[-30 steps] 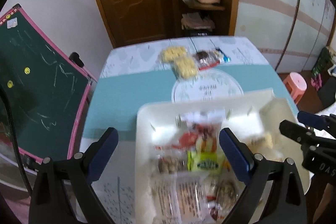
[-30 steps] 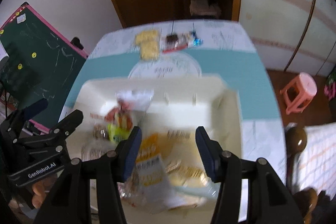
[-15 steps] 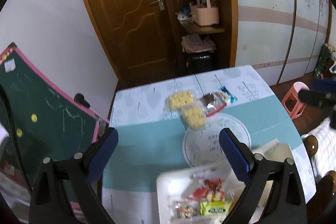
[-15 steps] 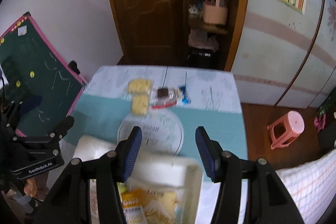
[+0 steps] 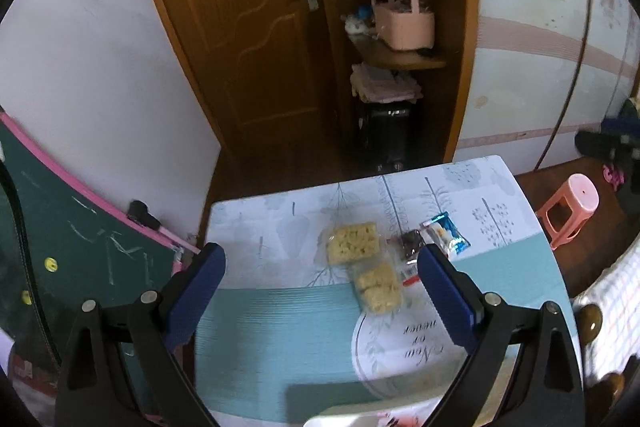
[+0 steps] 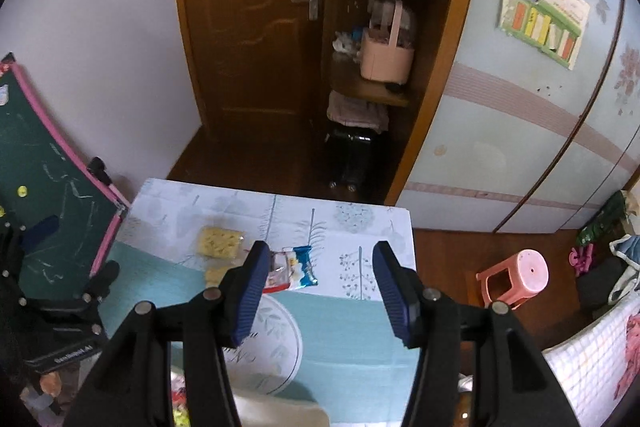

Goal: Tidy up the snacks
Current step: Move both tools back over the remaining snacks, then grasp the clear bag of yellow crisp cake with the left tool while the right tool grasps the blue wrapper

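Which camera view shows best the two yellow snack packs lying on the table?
The left wrist view. There both yellow packs lie in full sight between the open fingers, one behind the other. In the right wrist view the far pack is clear, but the near one is mostly hidden behind the right gripper's left finger.

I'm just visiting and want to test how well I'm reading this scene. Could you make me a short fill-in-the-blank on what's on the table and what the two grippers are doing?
1. Both the left gripper and the right gripper have nothing between their ____ pads.
2. The two yellow snack packets lie on the table ____ the blue-and-white packet, as the left wrist view shows it.
3. On the floor beside the table stands a ____ plastic stool.

Missing words: blue; left of; pink
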A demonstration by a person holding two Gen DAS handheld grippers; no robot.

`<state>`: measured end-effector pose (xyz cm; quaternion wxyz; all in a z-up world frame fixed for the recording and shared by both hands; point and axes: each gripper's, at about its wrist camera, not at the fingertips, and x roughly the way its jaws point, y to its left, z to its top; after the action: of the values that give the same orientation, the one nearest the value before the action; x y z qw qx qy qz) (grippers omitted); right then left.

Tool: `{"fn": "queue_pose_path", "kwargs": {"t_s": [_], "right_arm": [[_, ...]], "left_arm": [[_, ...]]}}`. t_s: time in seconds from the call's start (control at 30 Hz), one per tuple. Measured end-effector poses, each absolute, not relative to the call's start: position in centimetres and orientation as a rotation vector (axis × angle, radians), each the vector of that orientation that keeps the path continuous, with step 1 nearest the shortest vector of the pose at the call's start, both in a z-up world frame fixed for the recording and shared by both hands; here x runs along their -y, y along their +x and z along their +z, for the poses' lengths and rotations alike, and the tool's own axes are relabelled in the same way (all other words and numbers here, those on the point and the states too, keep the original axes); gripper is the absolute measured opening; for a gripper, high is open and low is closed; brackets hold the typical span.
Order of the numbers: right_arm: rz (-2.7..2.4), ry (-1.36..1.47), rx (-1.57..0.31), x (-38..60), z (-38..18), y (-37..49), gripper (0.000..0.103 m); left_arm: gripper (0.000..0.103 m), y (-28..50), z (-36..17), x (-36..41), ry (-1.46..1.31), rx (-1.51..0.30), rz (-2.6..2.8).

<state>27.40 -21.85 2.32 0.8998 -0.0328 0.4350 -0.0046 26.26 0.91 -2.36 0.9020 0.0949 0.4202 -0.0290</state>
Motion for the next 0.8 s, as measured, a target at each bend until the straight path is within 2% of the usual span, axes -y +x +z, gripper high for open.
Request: {"fn": "queue_pose_path", "kwargs": {"t_s": [0.17, 0.47, 0.6, 0.8], "right_arm": [[-0.021, -0.096, -1.01, 21.9, -3.5, 32.8, 0.054], [-0.001, -0.075, -1.266, 21.8, -18.1, 39.3, 0.054], [0.023, 0.005, -1.316, 21.7, -21.7, 40.6, 0.054], [0.055, 0.026, -1.352, 20.9, -24.2, 41.7, 0.054]], "left_arm": [[0.096, 31.7, -7.3, -0.4, 0.143, -1.013, -0.068], [0.096, 36.8, -20.1, 1.2, 0.177, -1.249, -0.055], [0.096, 37.7, -24.1, 1.5, 0.112, -1.336, -0.055], [0.096, 38.1, -26.8, 2.5, 0.105, -1.383, -0.075]]}}
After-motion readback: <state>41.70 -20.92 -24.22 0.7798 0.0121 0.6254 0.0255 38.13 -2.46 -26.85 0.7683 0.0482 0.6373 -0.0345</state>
